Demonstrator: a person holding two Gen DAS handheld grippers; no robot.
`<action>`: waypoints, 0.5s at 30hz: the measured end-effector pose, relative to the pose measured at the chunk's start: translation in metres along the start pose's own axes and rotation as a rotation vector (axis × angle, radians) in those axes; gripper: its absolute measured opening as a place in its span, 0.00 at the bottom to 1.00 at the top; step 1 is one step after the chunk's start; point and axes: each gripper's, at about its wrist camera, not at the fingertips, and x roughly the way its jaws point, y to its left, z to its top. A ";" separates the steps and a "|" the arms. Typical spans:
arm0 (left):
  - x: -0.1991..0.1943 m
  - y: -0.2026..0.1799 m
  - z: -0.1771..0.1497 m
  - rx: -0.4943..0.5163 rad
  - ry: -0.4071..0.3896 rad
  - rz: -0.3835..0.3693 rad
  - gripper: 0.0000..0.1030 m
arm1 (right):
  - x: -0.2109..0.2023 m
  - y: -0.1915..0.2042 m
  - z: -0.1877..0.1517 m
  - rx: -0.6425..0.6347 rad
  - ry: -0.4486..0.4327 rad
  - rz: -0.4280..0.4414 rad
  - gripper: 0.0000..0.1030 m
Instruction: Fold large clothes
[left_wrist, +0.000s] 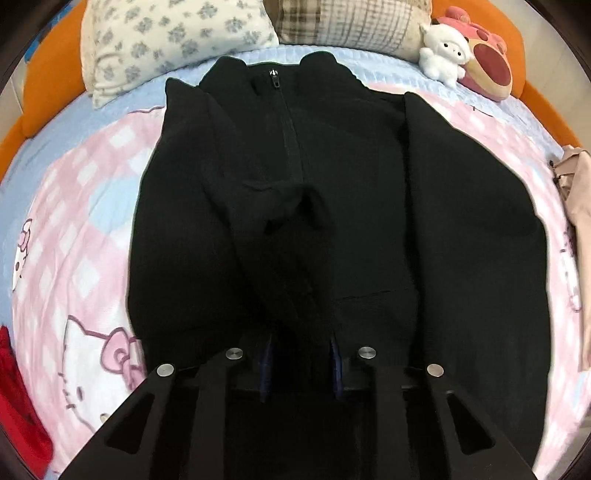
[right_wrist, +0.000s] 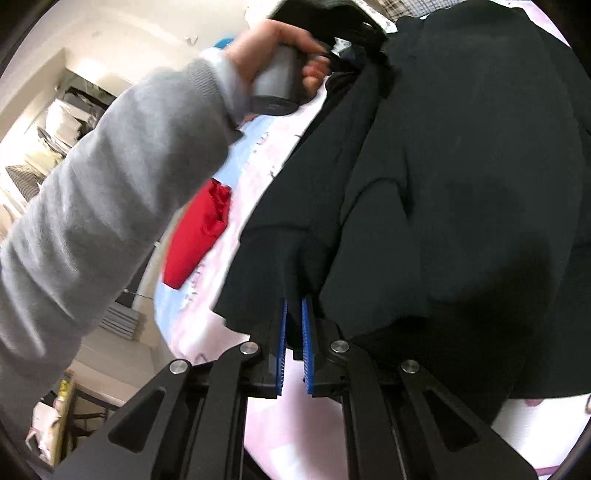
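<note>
Black zip jacket on the bed; its hem is pinched in the closed right gripper and lies between the narrowly parted left gripper's fingers; grip unclear.

I see a matt black knitted jacket on a printed cotton bedsheet; my right claw has ribbed blue rubbery pads, matt black plastic links, shiny metal pins.
</note>
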 end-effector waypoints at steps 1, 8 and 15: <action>-0.002 -0.003 -0.002 0.012 -0.017 0.017 0.29 | -0.001 0.003 -0.002 -0.016 0.003 -0.005 0.12; -0.057 -0.011 -0.007 0.052 -0.023 -0.162 0.82 | -0.046 0.011 0.001 -0.069 -0.003 -0.002 0.62; -0.115 -0.042 -0.012 0.139 -0.065 -0.207 0.90 | -0.158 -0.012 0.005 -0.070 -0.219 -0.241 0.71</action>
